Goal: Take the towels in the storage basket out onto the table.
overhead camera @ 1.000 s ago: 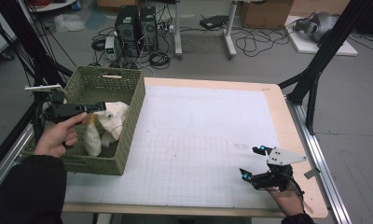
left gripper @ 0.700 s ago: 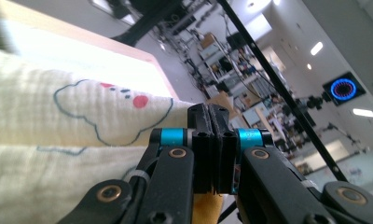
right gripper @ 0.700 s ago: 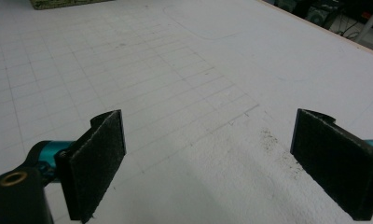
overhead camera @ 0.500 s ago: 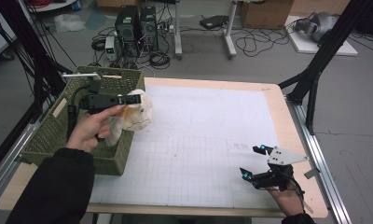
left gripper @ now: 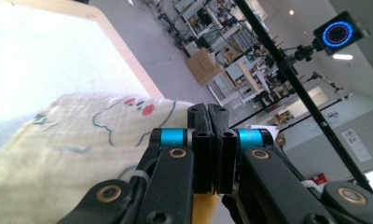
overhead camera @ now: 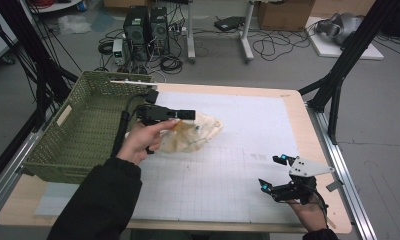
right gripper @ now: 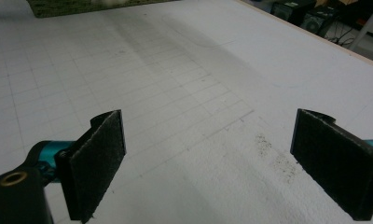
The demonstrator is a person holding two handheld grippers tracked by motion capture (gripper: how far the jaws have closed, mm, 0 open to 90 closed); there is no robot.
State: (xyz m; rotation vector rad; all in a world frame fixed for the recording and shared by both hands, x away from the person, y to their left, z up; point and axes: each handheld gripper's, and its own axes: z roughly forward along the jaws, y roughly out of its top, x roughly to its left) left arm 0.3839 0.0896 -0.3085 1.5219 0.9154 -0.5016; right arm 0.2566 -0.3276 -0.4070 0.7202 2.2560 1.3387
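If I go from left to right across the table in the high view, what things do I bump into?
Green basket → left gripper holding the cream cloth → bare white mat → right gripper, jaws open, near the table's right edge.

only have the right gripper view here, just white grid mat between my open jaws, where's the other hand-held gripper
Observer: In the high view the left hand-held gripper is beside the green woven plastic basket, over the white gridded mat.
Operator: is it holding anything
Observer: Yes, its jaws are shut on a cream cloth with printed animal outlines, seen in the left gripper view.
Operator: is the cloth in the basket
Observer: No, the cloth is outside it, over the mat to the basket's right; whether it touches the mat I cannot tell.
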